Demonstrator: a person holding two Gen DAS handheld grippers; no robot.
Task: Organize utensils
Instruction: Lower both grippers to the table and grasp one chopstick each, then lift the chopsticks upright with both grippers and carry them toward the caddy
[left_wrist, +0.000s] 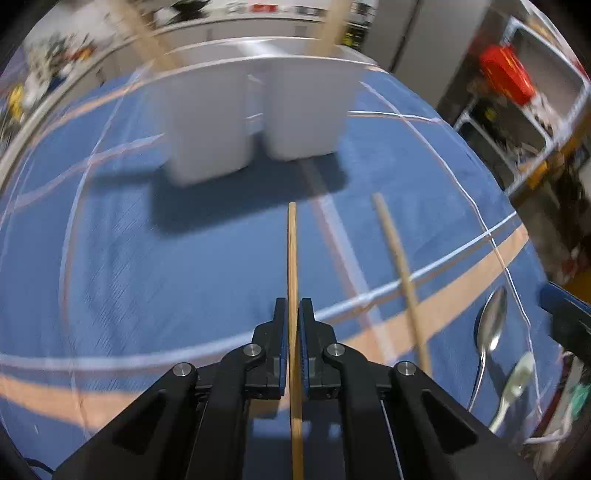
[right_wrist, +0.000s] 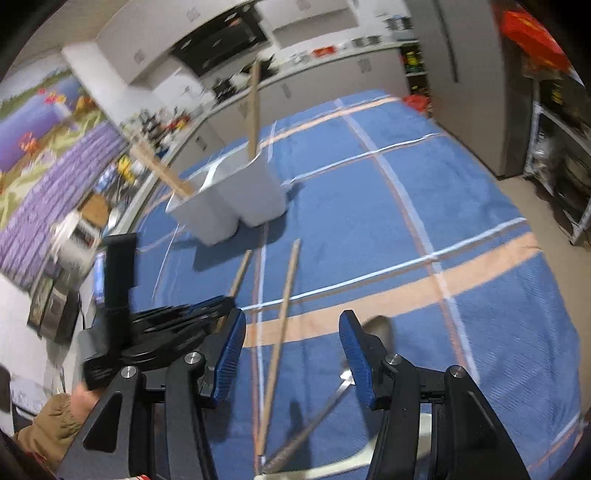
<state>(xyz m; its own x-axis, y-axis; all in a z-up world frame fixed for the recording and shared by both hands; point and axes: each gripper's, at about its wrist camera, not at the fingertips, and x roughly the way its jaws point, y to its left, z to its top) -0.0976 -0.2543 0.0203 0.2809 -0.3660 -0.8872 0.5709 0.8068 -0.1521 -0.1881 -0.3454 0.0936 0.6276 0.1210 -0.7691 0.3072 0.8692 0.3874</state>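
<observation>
My left gripper (left_wrist: 293, 306) is shut on a wooden chopstick (left_wrist: 292, 251) whose far end points toward the white two-compartment utensil holder (left_wrist: 255, 118). Two wooden sticks (left_wrist: 334, 26) stand in that holder. A second chopstick (left_wrist: 400, 280) lies on the blue cloth to the right, beside a metal spoon (left_wrist: 491, 325) and a white spoon (left_wrist: 515, 384). My right gripper (right_wrist: 291, 321) is open above the lying chopstick (right_wrist: 280, 325), which passes between its fingers untouched. The metal spoon (right_wrist: 376, 326) sits partly hidden behind the right finger. The left gripper (right_wrist: 221, 306) shows at the left with its chopstick (right_wrist: 240, 273).
A blue plaid cloth (right_wrist: 424, 206) covers the table. The holder (right_wrist: 236, 192) stands toward the far left of it. Kitchen counters and cabinets (right_wrist: 332, 62) run behind, and metal shelving (left_wrist: 535, 110) stands past the table's right edge. A person's sleeve (right_wrist: 48, 432) shows at lower left.
</observation>
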